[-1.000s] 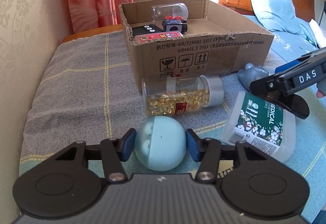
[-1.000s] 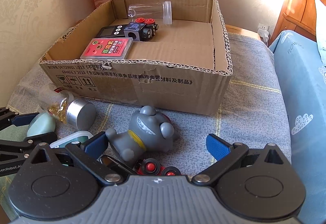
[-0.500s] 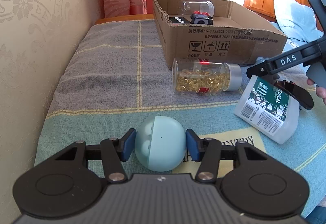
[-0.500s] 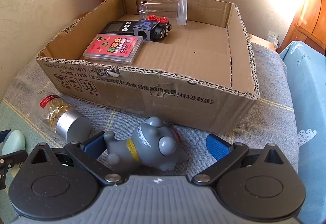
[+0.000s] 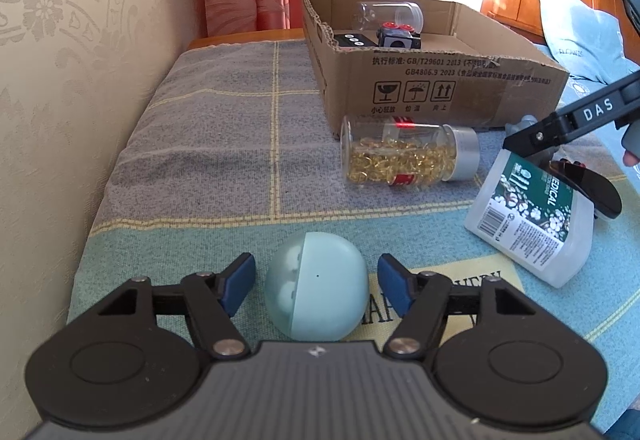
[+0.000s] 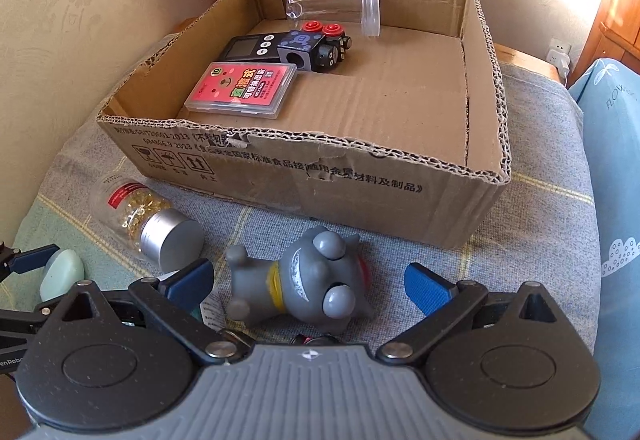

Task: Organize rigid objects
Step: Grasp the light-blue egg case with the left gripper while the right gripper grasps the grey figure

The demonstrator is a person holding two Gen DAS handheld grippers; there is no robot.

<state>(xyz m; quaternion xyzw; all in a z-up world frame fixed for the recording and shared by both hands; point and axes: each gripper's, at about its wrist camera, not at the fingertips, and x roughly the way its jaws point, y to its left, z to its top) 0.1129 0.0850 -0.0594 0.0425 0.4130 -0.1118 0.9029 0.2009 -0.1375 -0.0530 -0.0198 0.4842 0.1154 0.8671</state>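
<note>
A pale blue egg-shaped case [image 5: 320,296] lies on the bed cover between the pads of my left gripper [image 5: 317,274]. Its jaws are opening, with a gap on both sides of the case. The same case [image 6: 64,274] shows at the far left of the right wrist view. My right gripper [image 6: 308,278] stands open over a grey toy figure [image 6: 312,280] lying on its side, pads clear of it. The cardboard box [image 6: 360,175] holds a clear jar [image 6: 336,7], a black device [image 6: 252,49], a red-buttoned block [image 6: 316,47] and a pink card case [image 6: 244,89].
A jar of yellow capsules [image 5: 404,159] lies in front of the box [image 5: 440,87]. A white bottle with a green label [image 5: 528,224] lies to the right. Patterned wall and curtain run along the left. A small red and black item [image 6: 316,340] is half hidden under my right gripper.
My left gripper's pads have come apart from the pale blue case, which stays on the cover. Before that it drew back from the box. My right gripper edged in over the grey toy.
</note>
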